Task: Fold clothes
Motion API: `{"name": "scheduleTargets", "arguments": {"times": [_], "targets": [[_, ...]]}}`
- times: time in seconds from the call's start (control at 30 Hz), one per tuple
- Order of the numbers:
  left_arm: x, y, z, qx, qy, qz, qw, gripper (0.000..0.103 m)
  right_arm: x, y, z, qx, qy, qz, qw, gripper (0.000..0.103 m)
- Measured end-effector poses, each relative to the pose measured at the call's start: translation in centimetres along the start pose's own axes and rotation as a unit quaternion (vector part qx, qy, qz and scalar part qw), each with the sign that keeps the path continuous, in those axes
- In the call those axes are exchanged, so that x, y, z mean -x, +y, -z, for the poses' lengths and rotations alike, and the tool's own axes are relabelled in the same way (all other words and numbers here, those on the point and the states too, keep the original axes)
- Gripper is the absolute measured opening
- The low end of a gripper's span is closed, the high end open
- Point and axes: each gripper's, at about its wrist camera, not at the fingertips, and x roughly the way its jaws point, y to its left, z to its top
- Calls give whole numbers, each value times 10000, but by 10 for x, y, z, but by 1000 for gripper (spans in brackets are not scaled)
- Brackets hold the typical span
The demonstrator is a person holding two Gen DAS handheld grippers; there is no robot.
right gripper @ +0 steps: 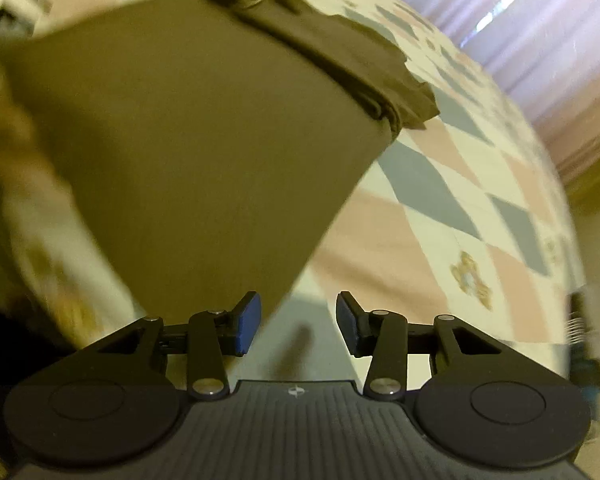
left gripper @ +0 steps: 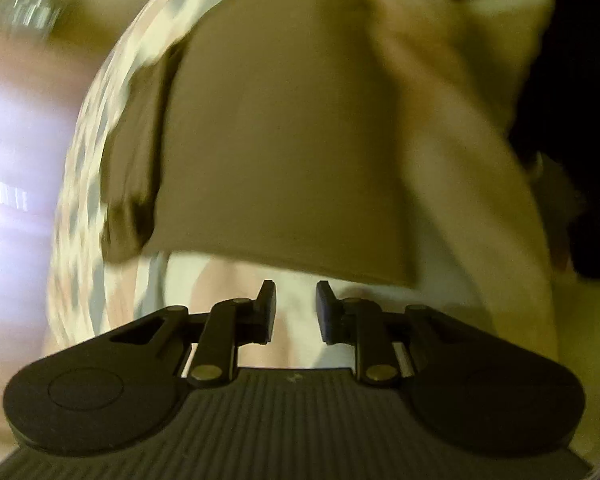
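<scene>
A brown folded garment (left gripper: pixel 284 152) lies flat on a patchwork bedspread (left gripper: pixel 92 176); its thicker folded edge runs along its left side in the left wrist view. My left gripper (left gripper: pixel 296 310) is open, just short of the garment's near hem, nothing between its fingers. In the right wrist view the same brown garment (right gripper: pixel 188 148) fills the left and centre, with its thick folded edge (right gripper: pixel 340 64) at the far side. My right gripper (right gripper: pixel 298 320) is open beside the garment's near corner, over the bedspread (right gripper: pixel 460 200). Both views are motion-blurred.
The bedspread has pink, grey and cream diamonds and a flower motif (right gripper: pixel 470 278). Pale curtains (right gripper: pixel 540 40) hang beyond the bed at the upper right. A bright window glow (left gripper: pixel 8 160) fills the left of the left wrist view. Cream fabric (left gripper: pixel 500 40) lies at the right.
</scene>
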Motion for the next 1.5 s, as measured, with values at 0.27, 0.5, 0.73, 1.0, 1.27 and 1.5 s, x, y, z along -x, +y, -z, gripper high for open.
{"name": "scheduleTargets", "arguments": {"times": [0.27, 0.5, 0.73, 1.0, 1.27, 1.5], "targets": [[-19, -60, 30, -1935, -884, -938, 9726, 26, -23, 44, 50, 2159, -421, 830, 9720, 46], [-33, -73, 31, -2311, -1224, -1548, 9527, 31, -28, 69, 80, 3670, -1163, 1298, 9137, 46], [-39, -73, 24, -2258, -1248, -1469, 9549, 18, -34, 73, 90, 4547, -1762, 1106, 8660, 39], [-6, 17, -6, -449, -652, -304, 9964, 6, -3, -12, -4, 2871, -1064, -919, 9475, 2], [-40, 255, 0, 3935, 185, 88, 9191, 5, -54, -221, -153, -676, -1241, -1466, 9790, 2], [-138, 386, 32, 5508, 418, -207, 8333, 5, -167, -314, -235, -1405, -1095, -1428, 9736, 2]]}}
